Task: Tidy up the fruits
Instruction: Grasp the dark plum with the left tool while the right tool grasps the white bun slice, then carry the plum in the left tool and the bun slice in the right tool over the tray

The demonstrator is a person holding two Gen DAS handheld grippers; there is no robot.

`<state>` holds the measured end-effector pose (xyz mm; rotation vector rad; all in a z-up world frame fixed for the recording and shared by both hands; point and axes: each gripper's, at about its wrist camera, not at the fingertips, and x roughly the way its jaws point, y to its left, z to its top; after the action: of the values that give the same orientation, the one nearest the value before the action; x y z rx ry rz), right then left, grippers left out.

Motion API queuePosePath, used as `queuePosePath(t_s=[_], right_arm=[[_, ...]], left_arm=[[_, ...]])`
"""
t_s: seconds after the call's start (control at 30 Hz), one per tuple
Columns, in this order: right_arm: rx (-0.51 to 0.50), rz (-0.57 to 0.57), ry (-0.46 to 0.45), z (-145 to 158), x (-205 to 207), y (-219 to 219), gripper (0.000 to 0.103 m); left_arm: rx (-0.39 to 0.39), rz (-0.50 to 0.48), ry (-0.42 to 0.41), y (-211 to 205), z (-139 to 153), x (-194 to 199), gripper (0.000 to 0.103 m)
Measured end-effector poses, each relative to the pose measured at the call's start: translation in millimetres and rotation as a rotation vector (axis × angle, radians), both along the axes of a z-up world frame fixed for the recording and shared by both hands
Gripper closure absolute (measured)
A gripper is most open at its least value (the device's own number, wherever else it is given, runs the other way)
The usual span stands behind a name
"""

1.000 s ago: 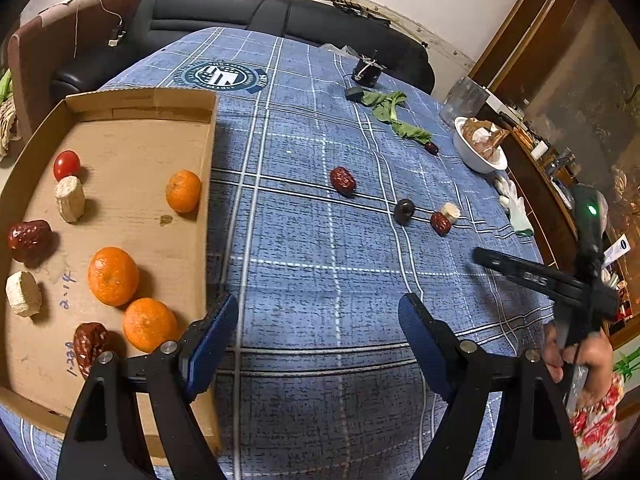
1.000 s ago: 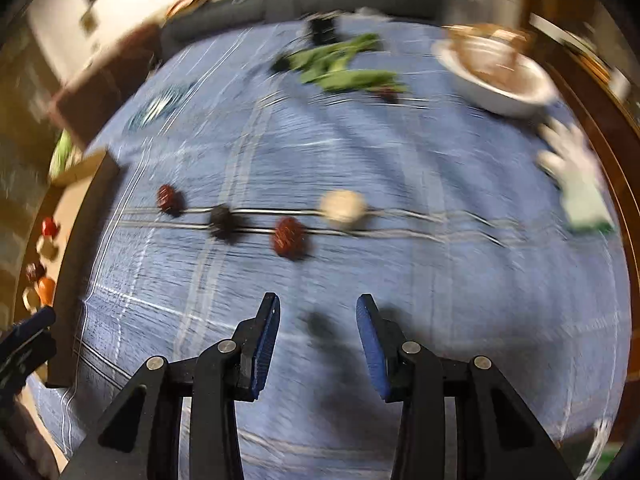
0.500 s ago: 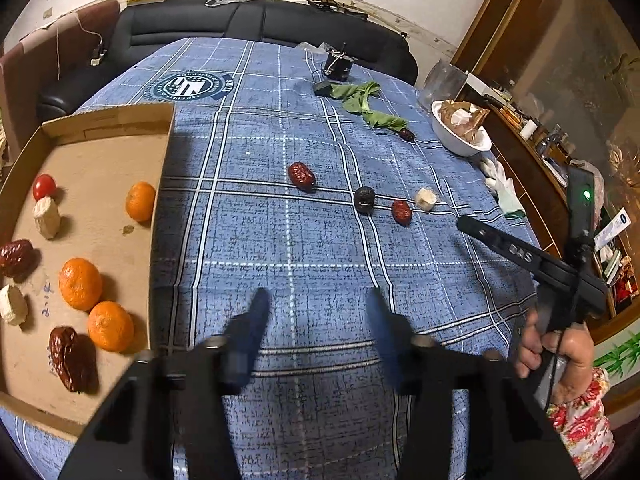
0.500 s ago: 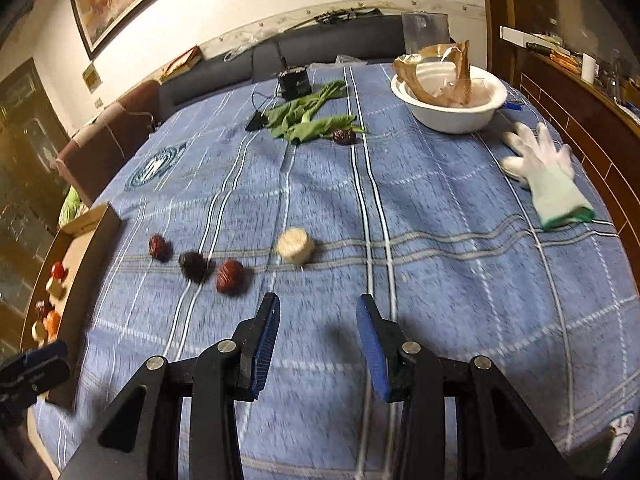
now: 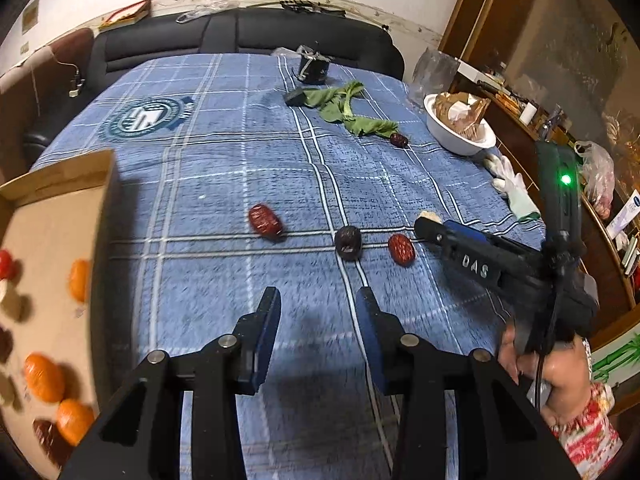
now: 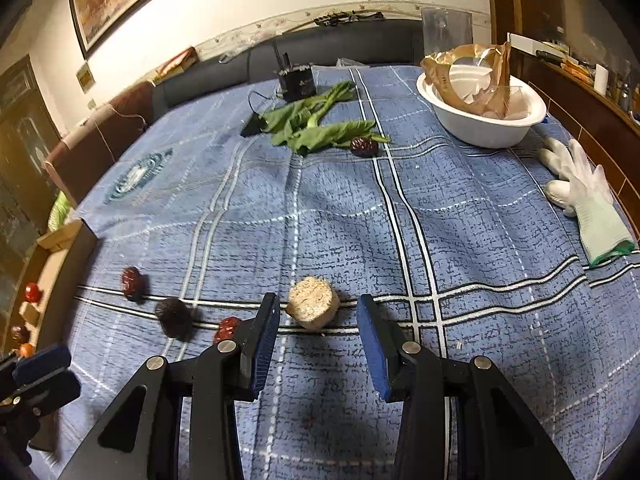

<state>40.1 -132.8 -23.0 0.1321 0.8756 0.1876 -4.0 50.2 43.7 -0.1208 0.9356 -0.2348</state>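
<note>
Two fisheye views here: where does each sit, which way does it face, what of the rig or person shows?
Left wrist: on the left gripper, angled down across the tablecloth; cardboard tray at left; right gripper and hand at right.
Right wrist: on the right gripper, angled down at the pale fruit chunk; left gripper at lower left.
Shared: red dates, dark fruit, greens, white bowl.
</note>
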Motion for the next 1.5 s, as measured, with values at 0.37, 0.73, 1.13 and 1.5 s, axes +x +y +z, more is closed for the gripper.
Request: queuePosePath(t_s=[0.37,0.73,1.13,1.5], right_arm=[[0.029,0.035,-0.013,0,1,-3,0.073],[0.089,0.029,-0.011,0,-5,-14,0.073],[0.079,0.033,-0.058,8,-12,-14,0.073],[0.158,0.058,-0.076,26,-24,-6,0.072]], left_arm=[[0.029,-0.062,0.001,-32,-20,49,0.065],[0.047,-0.087,0.007,-44,-34,63,0.084],[-0.039,-0.043,-0.030,-24,-4,27,0.084],[-0.058,0.195,-0.104,85,33,-33,0.084]])
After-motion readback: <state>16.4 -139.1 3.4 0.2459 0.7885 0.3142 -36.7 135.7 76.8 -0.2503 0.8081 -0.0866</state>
